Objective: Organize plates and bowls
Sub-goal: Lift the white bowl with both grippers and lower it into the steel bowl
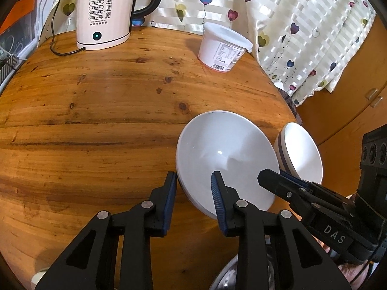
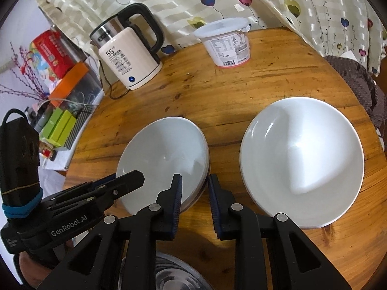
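Two white bowls stand side by side on the round wooden table [image 1: 96, 120]. In the left wrist view my left gripper [image 1: 193, 183] straddles the near left rim of the nearer bowl [image 1: 227, 154], one finger outside and one over the inside, with daylight on both sides. The second bowl [image 1: 302, 152] shows a dark stripe under its rim. In the right wrist view my right gripper [image 2: 194, 187] straddles the right rim of that same nearer bowl [image 2: 164, 154]; its pads stand close to the rim without a clear press. The other bowl [image 2: 302, 162] sits free at the right.
A white electric kettle [image 2: 130, 58] with its cord and a lidded white plastic tub [image 2: 227, 43] stand at the table's far side by the heart-print curtain. A metal bowl [image 2: 169, 273] lies below the grippers. Boxes [image 2: 60, 125] crowd the shelf at the left.
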### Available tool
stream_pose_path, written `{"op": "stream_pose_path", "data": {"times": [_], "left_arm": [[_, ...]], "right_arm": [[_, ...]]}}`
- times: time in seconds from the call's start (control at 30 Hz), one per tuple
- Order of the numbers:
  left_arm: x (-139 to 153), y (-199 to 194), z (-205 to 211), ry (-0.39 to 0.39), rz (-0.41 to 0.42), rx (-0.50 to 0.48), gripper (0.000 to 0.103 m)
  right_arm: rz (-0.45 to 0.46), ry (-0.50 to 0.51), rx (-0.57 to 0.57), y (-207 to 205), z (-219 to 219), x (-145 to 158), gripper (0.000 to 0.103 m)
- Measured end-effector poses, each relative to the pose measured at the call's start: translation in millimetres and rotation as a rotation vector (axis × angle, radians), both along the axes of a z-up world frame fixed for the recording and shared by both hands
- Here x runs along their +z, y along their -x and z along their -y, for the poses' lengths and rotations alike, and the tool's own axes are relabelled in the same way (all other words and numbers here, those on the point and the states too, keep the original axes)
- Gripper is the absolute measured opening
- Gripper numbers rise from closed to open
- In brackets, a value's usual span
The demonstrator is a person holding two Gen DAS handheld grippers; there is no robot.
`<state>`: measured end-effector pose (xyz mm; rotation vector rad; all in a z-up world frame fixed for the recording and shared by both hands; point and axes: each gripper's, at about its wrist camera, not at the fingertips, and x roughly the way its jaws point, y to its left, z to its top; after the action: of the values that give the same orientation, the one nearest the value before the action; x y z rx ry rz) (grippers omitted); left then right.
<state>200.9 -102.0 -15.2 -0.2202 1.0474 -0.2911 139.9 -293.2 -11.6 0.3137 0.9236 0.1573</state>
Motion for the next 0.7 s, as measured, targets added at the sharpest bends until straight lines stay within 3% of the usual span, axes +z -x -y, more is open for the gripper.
{"op": "stream_pose_path", "data": {"times": [0.7], "left_arm": [[32,22,-5,-0.005,0.087,0.003,0.031]], "right_arm": [[0.074,0.022,0.011,20,-11,28,0.021]]}}
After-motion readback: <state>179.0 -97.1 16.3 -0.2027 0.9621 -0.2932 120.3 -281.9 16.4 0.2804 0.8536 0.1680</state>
